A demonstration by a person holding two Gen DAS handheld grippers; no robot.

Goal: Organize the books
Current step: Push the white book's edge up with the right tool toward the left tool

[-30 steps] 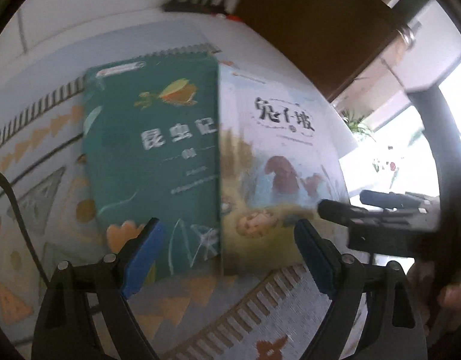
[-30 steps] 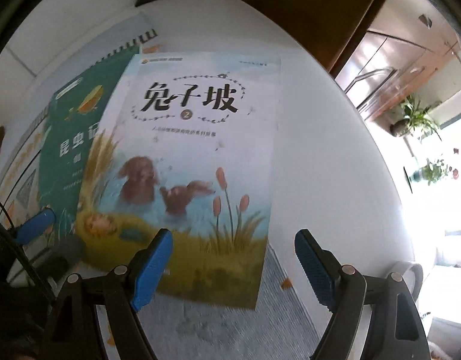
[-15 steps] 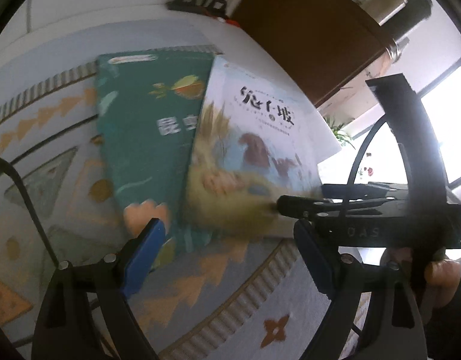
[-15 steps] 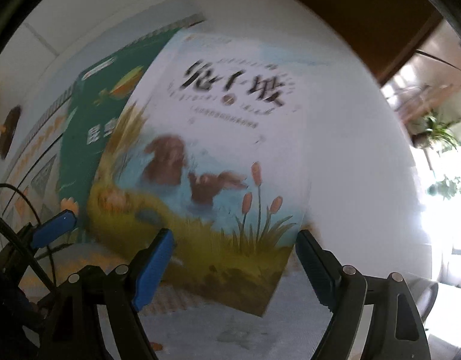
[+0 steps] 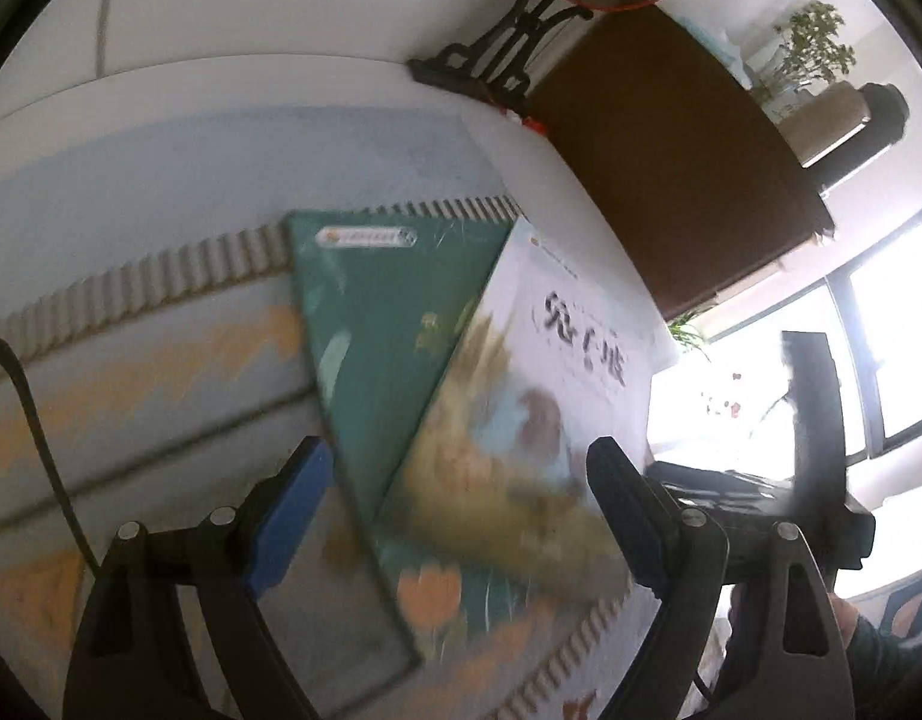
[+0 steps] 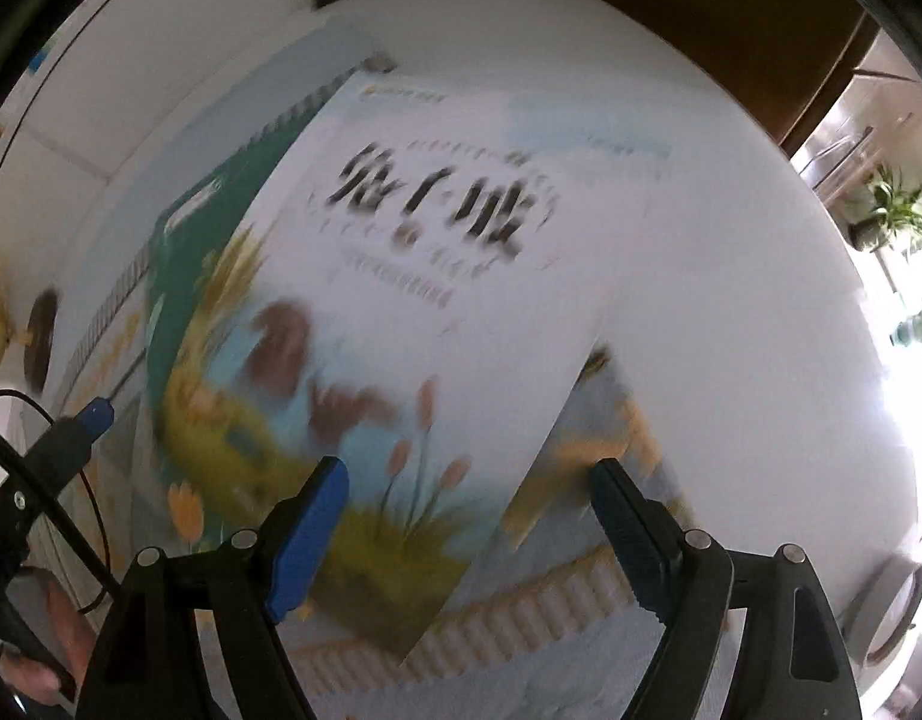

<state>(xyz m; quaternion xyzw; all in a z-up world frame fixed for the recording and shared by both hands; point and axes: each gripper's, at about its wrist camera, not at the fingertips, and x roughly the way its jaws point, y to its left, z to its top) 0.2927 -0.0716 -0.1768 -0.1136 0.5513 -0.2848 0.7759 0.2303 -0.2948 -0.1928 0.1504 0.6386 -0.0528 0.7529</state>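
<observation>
Patterned mat point(image 5: 161, 276) | white book point(image 5: 556, 372) overlaps green book point(image 5: 389, 324) - askew

A home: patterned rug point(image 5: 161, 372), potted plants point(image 5: 814, 54), wooden cabinet point(image 5: 670, 156).

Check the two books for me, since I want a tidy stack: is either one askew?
Yes. The white rabbit book lies skewed across the green book, covering one side of it, so their edges do not line up. Both rest on the patterned mat. No damage is visible through the blur.
</observation>
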